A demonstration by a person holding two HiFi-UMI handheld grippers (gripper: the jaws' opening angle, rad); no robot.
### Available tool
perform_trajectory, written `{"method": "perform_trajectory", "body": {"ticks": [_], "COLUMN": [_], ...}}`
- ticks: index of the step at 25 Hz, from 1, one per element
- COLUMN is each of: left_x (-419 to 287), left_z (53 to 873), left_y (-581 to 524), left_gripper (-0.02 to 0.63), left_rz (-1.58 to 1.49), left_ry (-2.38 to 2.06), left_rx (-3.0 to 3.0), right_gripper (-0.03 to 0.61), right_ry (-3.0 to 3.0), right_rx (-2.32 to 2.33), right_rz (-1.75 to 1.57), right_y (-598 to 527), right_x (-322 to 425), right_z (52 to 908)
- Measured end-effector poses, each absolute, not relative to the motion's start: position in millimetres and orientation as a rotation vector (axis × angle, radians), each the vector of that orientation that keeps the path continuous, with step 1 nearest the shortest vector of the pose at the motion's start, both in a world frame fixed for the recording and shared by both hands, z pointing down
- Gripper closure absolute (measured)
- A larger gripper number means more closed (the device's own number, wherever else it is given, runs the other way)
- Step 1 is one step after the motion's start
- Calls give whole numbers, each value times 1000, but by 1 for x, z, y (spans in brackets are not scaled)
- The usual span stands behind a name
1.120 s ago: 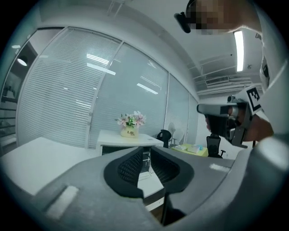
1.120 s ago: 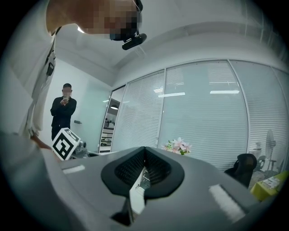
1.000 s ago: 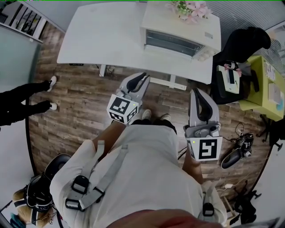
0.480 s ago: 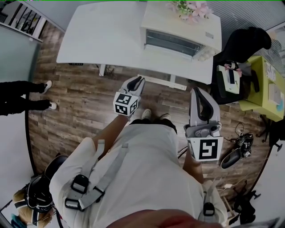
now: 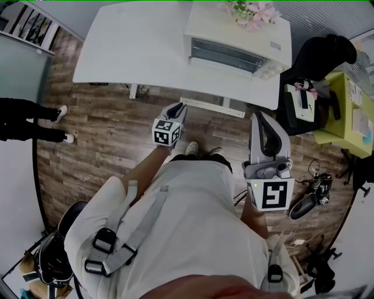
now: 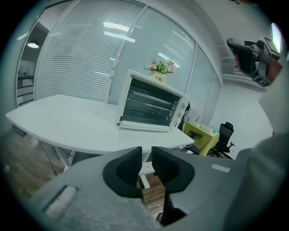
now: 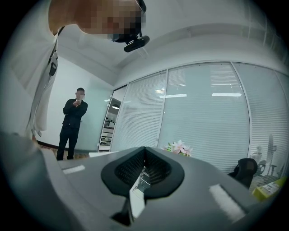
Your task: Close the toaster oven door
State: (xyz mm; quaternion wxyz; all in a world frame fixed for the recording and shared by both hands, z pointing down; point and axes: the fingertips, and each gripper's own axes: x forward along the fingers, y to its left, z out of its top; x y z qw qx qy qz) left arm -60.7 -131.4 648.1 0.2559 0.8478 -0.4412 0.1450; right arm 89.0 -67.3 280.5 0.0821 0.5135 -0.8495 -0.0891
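The white toaster oven point(image 5: 234, 44) stands on the right end of the white table point(image 5: 134, 47), with pink flowers point(image 5: 251, 13) on its top. In the left gripper view the toaster oven point(image 6: 151, 108) faces me and its glass door stands upright against the front. My left gripper point(image 5: 180, 107) hangs over the floor just short of the table's front edge; its jaws point(image 6: 146, 162) are a narrow gap apart and hold nothing. My right gripper point(image 5: 260, 117) is lower on the right, pointing upward, its jaws point(image 7: 144, 155) touching and empty.
A black chair with a bag point(image 5: 318, 58) and a yellow-green cabinet point(image 5: 345, 111) stand right of the table. A person's legs point(image 5: 29, 120) show at the left edge; the right gripper view shows a standing person point(image 7: 72, 122). Cables and shoes lie at lower right.
My left gripper has moved forward toward the table's edge and the toaster oven. The right gripper has barely moved. The person at the left has stepped further left.
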Motion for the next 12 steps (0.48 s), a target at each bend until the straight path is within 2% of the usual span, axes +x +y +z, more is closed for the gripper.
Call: {"method": "perform_trajectory", "body": {"ticks": [12], "left_x": [-61], "left_z": [698], "left_y": [-131], "left_gripper": [540], "left_rz": [459], "left_ry": [-1188], "left_rx": [2210], "right_gripper": [574], "right_ry": [-2541], "right_rx": [1535], "right_rz": [-266], "right_y": [-71], "right_x": [89], "right_z": [280]}}
